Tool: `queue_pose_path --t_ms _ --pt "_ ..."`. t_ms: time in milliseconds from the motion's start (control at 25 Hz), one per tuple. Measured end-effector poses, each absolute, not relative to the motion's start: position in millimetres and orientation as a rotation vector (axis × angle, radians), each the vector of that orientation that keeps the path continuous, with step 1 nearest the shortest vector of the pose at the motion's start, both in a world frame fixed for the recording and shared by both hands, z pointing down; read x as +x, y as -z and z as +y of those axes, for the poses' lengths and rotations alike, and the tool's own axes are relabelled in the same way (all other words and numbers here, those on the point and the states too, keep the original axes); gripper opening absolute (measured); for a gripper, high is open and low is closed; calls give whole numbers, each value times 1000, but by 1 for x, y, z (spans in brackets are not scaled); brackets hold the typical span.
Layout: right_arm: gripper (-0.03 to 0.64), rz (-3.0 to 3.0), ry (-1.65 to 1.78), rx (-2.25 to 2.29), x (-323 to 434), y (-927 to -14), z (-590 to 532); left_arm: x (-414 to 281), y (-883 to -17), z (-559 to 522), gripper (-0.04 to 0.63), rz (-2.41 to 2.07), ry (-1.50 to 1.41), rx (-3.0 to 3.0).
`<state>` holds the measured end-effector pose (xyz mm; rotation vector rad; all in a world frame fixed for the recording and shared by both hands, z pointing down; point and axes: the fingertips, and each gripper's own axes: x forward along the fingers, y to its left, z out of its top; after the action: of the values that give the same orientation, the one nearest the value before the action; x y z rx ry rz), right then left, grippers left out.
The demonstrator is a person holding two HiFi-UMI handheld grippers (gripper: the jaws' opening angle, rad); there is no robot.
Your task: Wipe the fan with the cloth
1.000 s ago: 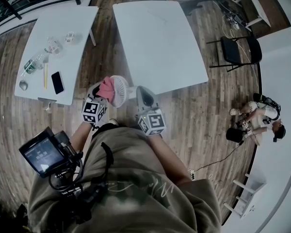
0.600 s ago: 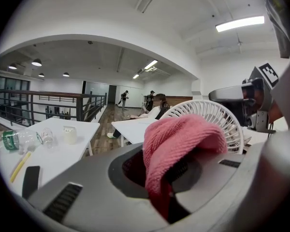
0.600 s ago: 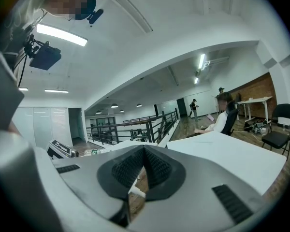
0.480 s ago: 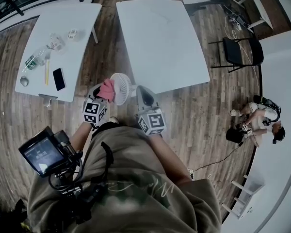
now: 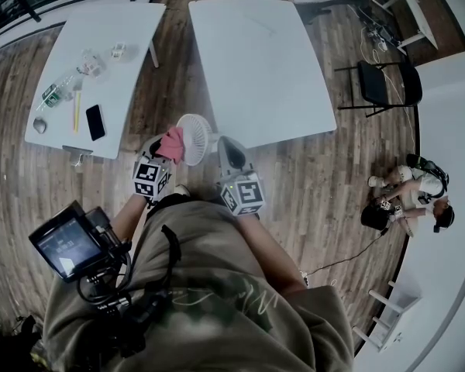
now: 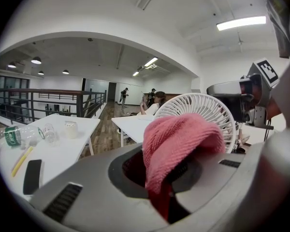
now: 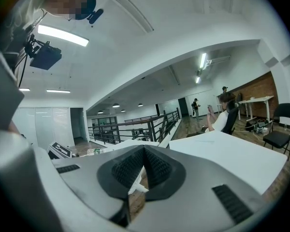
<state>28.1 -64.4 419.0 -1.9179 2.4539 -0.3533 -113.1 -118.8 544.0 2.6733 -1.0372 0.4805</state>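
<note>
A small white round fan (image 5: 195, 136) hangs in the air above the floor, between two tables. My right gripper (image 5: 223, 147) is at its right side, jaws shut (image 7: 144, 166) on a thin white part that I take to be the fan's. My left gripper (image 5: 167, 147) is shut on a pink cloth (image 5: 171, 140), which lies against the fan's left face. In the left gripper view the cloth (image 6: 176, 139) bulges out of the jaws just in front of the fan's grille (image 6: 217, 108), and the right gripper (image 6: 234, 93) shows behind the fan.
The left white table (image 5: 116, 60) carries a phone (image 5: 95, 122), a bottle (image 5: 54, 94), a yellow pencil (image 5: 77, 115) and glasses. A bare white table (image 5: 263, 68) stands ahead on the right. A black chair (image 5: 384, 84) and a person on the floor (image 5: 415, 188) are far right.
The left gripper with the cloth has shifted slightly against the fan. The right gripper and the fan stay where they were.
</note>
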Motion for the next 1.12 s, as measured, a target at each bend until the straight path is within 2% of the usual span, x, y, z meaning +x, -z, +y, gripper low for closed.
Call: queue_pose_path --t_ms 440,680,840,1120 --pt "12 2478 339 -1874 27 -411 -58 -113 -548 -93 63 -1016 -556 2702" --pt "12 2467 344 -1860 27 -416 -56 -129 -537 -104 61 -1110 -504 2654" --pt "12 2469 344 -1847 27 -417 -54 -125 -499 -117 61 -1138 -442 2703" --pt "12 2435 375 -1857 37 -425 -47 -76 -421 -112 61 -1091 -284 2930"
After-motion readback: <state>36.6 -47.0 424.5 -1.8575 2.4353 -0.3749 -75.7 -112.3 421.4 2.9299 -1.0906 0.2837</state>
